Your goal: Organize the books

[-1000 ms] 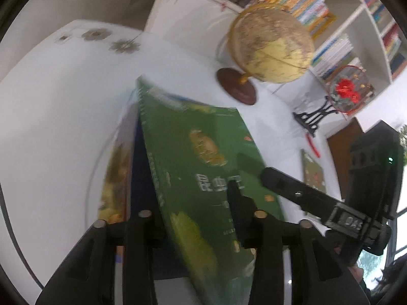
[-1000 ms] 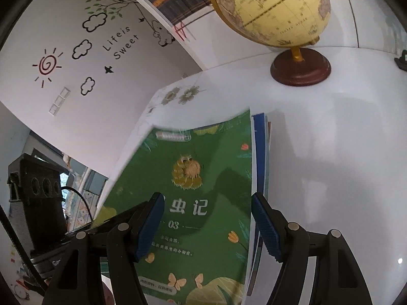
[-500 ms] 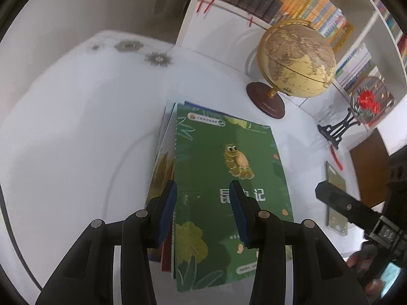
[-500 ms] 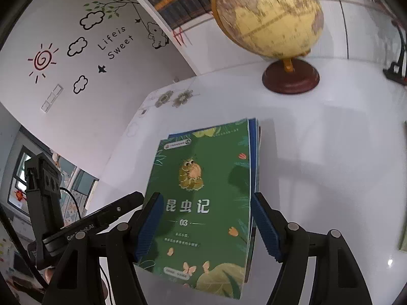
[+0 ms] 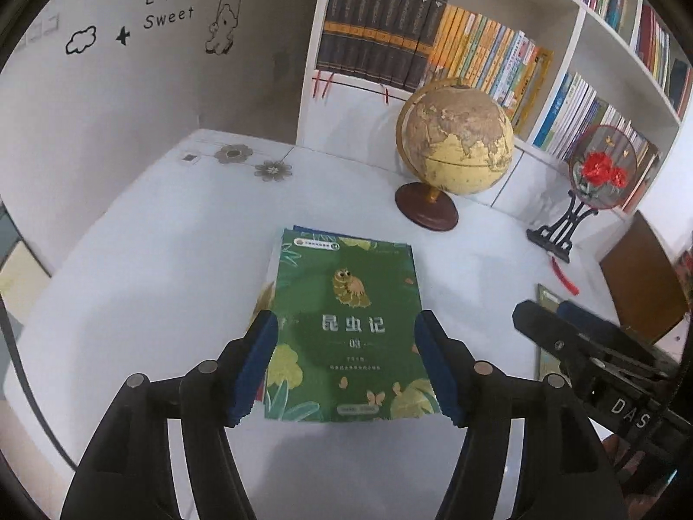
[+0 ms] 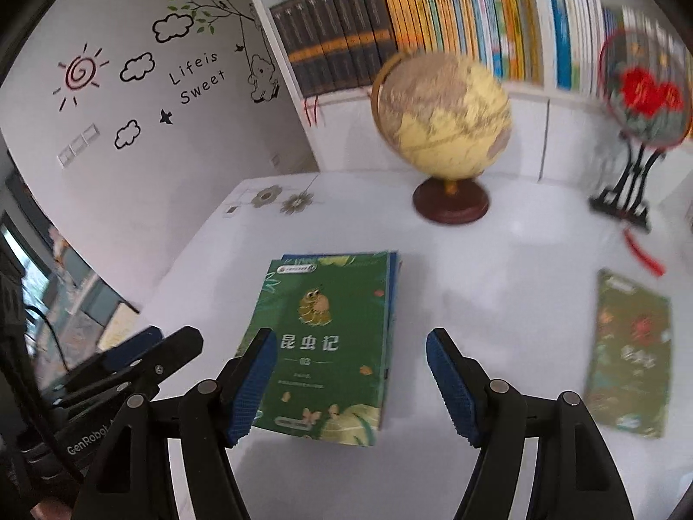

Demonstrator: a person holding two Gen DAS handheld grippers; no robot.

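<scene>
A green book with a caterpillar on its cover (image 5: pixel 346 325) lies flat on top of a small stack of books (image 6: pixel 392 286) in the middle of the white table; it also shows in the right wrist view (image 6: pixel 322 342). My left gripper (image 5: pixel 346 362) is open and empty, raised above the stack's near end. My right gripper (image 6: pixel 351 379) is open and empty, a little to the right of the stack. Another green book (image 6: pixel 630 355) lies alone on the table at the right.
A globe on a wooden base (image 5: pixel 452 151) stands behind the stack. A round red-flower fan on a black stand (image 5: pixel 593 182) is at the back right. Filled bookshelves (image 5: pixel 476 52) line the back wall. A dark wooden chair (image 5: pixel 641 286) stands at the table's right edge.
My left gripper let go of the green book, opened wide and pulled back up. The book now lies flat on the stack. My right gripper also drew back and turned rightward.
</scene>
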